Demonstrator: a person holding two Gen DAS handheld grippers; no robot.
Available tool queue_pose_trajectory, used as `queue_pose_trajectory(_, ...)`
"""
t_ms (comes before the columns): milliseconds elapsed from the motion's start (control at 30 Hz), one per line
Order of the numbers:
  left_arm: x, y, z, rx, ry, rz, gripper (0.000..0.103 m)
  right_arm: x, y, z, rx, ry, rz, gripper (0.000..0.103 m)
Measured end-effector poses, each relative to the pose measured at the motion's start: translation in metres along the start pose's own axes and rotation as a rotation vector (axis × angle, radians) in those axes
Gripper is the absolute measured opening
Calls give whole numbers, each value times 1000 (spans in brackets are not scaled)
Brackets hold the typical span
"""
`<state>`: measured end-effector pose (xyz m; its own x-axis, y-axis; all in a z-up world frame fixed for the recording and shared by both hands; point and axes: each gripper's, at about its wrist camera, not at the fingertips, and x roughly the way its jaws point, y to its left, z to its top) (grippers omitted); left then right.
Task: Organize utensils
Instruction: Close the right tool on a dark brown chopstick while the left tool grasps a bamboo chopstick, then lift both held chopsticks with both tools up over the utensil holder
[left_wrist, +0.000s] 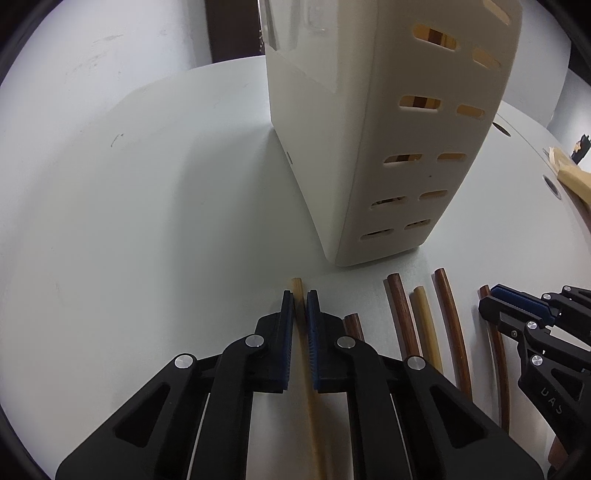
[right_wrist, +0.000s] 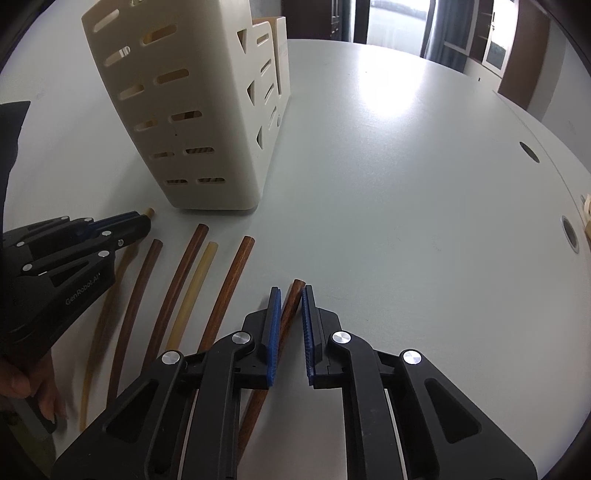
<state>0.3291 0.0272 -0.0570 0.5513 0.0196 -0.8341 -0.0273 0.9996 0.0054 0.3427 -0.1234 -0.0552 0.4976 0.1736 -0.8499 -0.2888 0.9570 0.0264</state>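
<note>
Your left tool (left_wrist: 300, 295) is clamped on the pale chopstick (left_wrist: 297, 286), whose tip pokes out just past its pads. Your right tool (right_wrist: 291, 291) is clamped on a dark brown chopstick (right_wrist: 295, 291). Between your 2 tools, 4 more chopsticks lie on the desk (right_wrist: 406, 184). The cream slotted holder (right_wrist: 184, 110) stands just ahead.
</note>
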Motion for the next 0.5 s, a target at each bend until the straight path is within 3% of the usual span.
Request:
queue_pose_trajectory(233, -13, 5, -4, -31, -8, -27, 6, -2, -8, 3, 17, 1, 22, 8)
queue_pose_trajectory(500, -70, 2, -4, -50, -123, -66, 6, -45, -16, 21, 43, -135, 59, 7)
